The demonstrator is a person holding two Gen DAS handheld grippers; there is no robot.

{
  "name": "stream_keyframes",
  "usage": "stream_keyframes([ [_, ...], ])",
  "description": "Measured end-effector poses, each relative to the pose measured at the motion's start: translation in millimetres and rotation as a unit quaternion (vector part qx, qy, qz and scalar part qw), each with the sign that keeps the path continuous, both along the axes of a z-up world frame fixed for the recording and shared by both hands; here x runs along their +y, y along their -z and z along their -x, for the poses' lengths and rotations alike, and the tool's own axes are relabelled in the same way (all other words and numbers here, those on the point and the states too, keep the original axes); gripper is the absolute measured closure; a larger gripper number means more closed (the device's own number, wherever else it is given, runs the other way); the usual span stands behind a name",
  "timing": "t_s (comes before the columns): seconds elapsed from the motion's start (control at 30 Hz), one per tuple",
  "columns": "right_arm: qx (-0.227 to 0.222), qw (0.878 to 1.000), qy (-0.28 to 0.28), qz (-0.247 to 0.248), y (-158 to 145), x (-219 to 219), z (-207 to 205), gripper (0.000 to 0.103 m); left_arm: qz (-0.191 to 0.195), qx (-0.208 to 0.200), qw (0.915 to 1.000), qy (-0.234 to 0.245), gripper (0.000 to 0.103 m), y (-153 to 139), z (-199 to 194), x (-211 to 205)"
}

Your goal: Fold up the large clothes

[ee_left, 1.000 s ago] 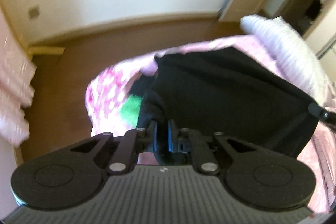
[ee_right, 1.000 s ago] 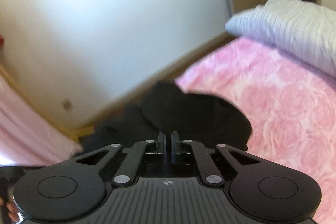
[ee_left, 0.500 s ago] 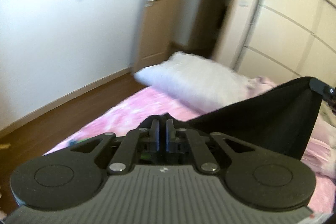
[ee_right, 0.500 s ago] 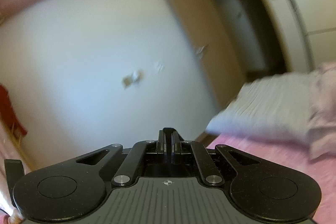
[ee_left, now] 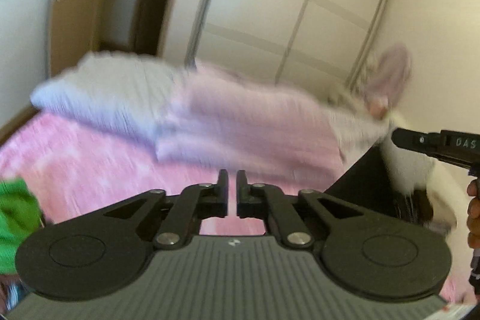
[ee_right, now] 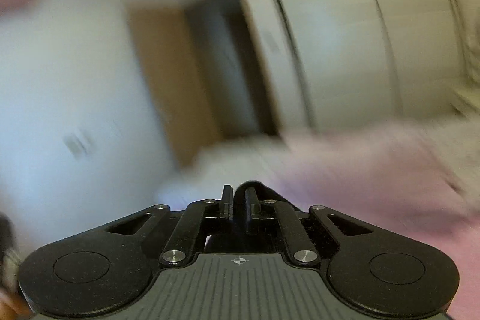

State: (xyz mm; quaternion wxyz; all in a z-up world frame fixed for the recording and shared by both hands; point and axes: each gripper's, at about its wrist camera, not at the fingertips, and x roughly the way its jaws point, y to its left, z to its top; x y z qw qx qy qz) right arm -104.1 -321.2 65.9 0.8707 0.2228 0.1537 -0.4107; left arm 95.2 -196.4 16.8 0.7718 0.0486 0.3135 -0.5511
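While everything's blurry, the black garment (ee_left: 363, 185) hangs limp over the pink bed (ee_left: 90, 158): soft, light, so grab corners or hems. Left gripper (ee_left: 232, 185) is pinched closed, apparently empty. Right gripper (ee_right: 239, 200) is opening with black cloth between its jaws.

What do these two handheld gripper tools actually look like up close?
Both the left gripper and the right gripper are matte black, with two thin flat fingers on scissor-like links with silver rivets, two round discs and a grey ribbed body. No cables show. Pale letters "DAS" mark the right gripper's finger.
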Motion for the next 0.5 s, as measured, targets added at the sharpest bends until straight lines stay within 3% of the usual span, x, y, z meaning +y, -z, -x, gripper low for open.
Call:
stream_keyframes([
  [0.1, 0.022, 0.998, 0.048, -0.044, 29, 2, 63, 0.069, -0.054, 0.009, 0.9981, 0.028, 0.089, 31, 45, -14],
  [0.17, 0.022, 0.995, 0.06, -0.075, 45, 8, 105, 0.063, -0.087, 0.023, 0.995, 0.044, 0.079, 52, 69, -11],
  [0.37, 0.074, 0.981, 0.101, -0.148, 107, 49, 191, 0.062, -0.184, 0.03, 0.9788, 0.085, 0.076, 106, 99, 1],
  [0.5, 0.083, 0.969, 0.126, -0.194, 138, 77, 213, 0.062, -0.215, 0.024, 0.9714, 0.098, 0.076, 119, 106, 10],
])
